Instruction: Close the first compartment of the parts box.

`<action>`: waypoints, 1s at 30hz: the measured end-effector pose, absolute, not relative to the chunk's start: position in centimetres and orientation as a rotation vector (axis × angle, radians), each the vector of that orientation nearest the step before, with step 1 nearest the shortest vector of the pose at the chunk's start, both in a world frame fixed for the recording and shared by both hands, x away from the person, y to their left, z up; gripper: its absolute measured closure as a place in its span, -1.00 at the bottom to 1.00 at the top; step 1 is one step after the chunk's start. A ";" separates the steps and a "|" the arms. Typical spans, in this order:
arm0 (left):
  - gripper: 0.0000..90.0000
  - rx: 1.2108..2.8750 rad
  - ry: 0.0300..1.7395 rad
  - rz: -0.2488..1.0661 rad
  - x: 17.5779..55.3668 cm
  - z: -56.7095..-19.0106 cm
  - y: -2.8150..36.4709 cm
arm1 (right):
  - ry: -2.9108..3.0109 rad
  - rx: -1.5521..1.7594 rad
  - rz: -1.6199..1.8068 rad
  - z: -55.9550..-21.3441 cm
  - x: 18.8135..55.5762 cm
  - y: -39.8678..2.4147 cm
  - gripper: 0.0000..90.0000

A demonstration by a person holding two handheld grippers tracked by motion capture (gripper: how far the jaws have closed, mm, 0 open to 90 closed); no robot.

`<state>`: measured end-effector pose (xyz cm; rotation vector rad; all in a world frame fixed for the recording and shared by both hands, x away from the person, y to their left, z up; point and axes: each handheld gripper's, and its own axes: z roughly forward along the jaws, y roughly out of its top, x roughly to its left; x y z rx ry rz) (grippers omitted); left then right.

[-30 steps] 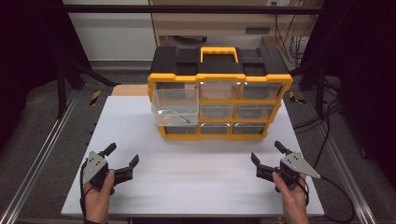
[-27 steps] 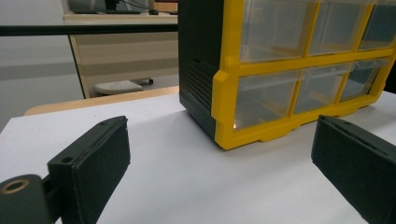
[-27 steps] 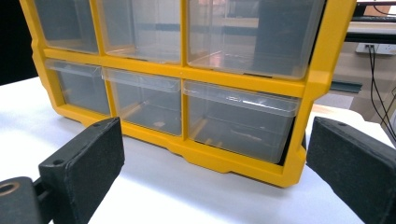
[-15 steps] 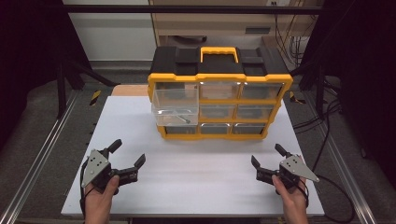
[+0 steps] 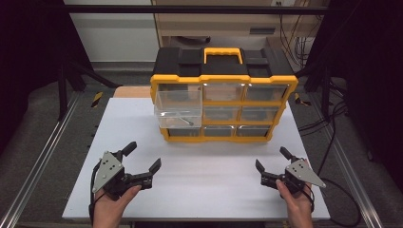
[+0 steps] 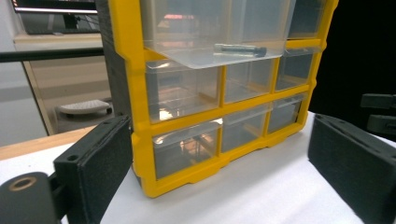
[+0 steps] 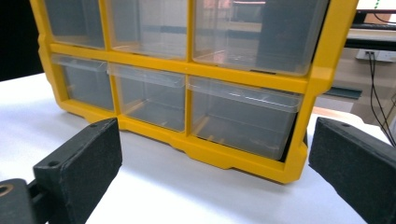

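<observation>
The pulled-out drawer point(image 5: 178, 110) is the thing the work seems to turn on. It is a clear plastic drawer in the middle row, left column, of a yellow and black organiser point(image 5: 223, 102). It juts towards the person while the other eight drawers sit flush. A small dark bolt point(image 5: 184, 121) lies on its floor; in the left gripper view the bolt point(image 6: 240, 48) lies across the drawer, its long axis roughly parallel to the drawer's front edge.

The organiser stands upright at the far middle of the white worktop point(image 5: 209, 185), handle on top, drawer fronts facing the person.

The left gripper point(image 5: 141, 163) rests low near the front-left of the worktop, its fingers point(image 6: 95, 165) spread wide and holding nothing. The drawer lies ahead of it, slightly to its right and above it. The right gripper point(image 5: 271, 164) sits near the front-right, also wide open and empty, and faces the organiser's bottom right drawers point(image 7: 243, 123).

The left gripper is judged the nearer to the open drawer, with a fairly straight reach forward and up. The right would have to cross the whole front of the organiser. Both are well apart from it.
</observation>
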<state>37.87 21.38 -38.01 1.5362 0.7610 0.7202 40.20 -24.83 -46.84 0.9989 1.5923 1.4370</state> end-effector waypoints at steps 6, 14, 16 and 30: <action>-0.66 1.536 0.751 0.722 38.0 -36.6 20.7 | 1.620 0.971 1.406 -47.1 40.4 -24.2 -0.96; -0.16 1.508 0.813 0.634 38.6 -35.4 20.5 | 1.628 0.957 1.413 -47.1 40.3 -24.1 -0.95; -0.02 1.517 0.801 0.643 38.5 -35.1 20.4 | 1.618 0.966 1.429 -47.0 40.3 -24.2 -0.95; 0.85 1.557 0.781 0.641 38.6 -32.4 18.3 | 1.644 0.945 1.424 -47.3 40.1 -23.5 -0.95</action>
